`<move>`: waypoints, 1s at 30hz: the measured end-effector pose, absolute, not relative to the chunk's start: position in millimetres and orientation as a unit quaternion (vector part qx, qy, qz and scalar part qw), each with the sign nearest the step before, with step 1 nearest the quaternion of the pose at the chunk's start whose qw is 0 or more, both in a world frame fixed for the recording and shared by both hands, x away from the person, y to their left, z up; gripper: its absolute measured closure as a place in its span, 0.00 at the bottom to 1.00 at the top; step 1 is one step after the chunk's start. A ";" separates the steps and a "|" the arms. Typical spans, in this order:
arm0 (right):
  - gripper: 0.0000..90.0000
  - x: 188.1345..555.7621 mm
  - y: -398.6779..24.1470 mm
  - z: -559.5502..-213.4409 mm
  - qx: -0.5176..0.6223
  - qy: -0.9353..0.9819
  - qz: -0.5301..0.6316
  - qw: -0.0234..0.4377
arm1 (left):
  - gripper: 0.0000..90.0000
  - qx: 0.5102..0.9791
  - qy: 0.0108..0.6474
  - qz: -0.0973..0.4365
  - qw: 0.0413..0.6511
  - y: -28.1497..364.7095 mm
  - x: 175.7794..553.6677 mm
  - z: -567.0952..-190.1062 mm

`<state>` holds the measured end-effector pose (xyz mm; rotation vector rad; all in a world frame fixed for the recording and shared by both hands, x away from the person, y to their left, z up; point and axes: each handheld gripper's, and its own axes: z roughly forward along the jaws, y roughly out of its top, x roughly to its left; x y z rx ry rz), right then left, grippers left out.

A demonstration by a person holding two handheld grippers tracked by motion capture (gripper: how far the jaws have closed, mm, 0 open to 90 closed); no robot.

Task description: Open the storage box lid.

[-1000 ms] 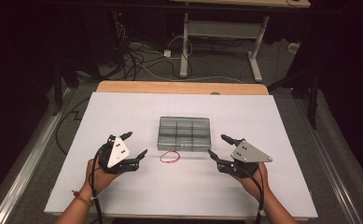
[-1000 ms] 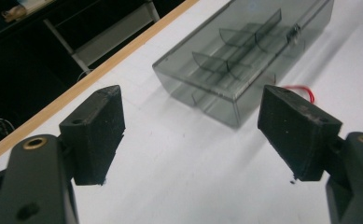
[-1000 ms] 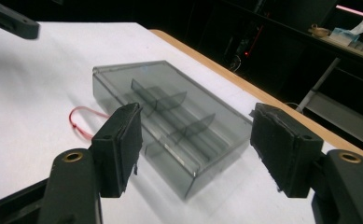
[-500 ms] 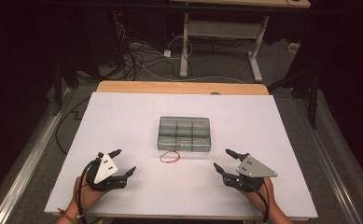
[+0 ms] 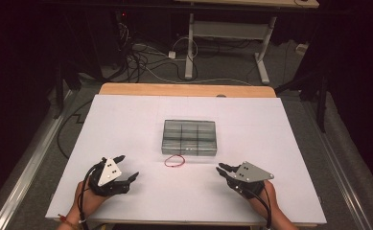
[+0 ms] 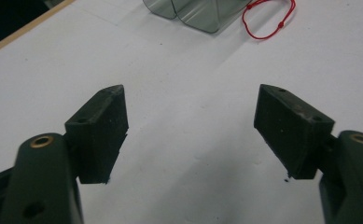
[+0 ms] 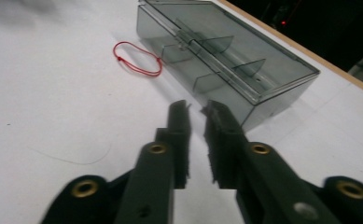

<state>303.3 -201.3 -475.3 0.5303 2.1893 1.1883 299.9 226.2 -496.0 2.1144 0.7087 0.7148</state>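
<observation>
**Thin red loop could slip a closing claw**

High view: red string loop point(image 5: 174, 161) lies on the desk point(image 5: 126, 124) against the clear box point(image 5: 189, 137), between both claws.

Left claw point(image 6: 191, 126): released, empty.

Right claw point(image 7: 197, 122): just closing, nearly clenched, empty; it may nudge the box.

Your left gripper point(image 5: 126, 166) and right gripper point(image 5: 221, 168) were black, each topped by a grey three-cornered plate with small dark screw dots. A black cable trailed back from each along your forearm. Brass-coloured rivets ringed the joints behind the blocky black fingers point(image 6: 102, 128). You wore a thin band at your left wrist.
</observation>
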 end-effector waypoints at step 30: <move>1.00 372.9 -129.3 -475.5 0.192 0.866 0.385 0.253 | 0.95 0.861 0.288 0.214 0.361 164.6 395.9 -475.4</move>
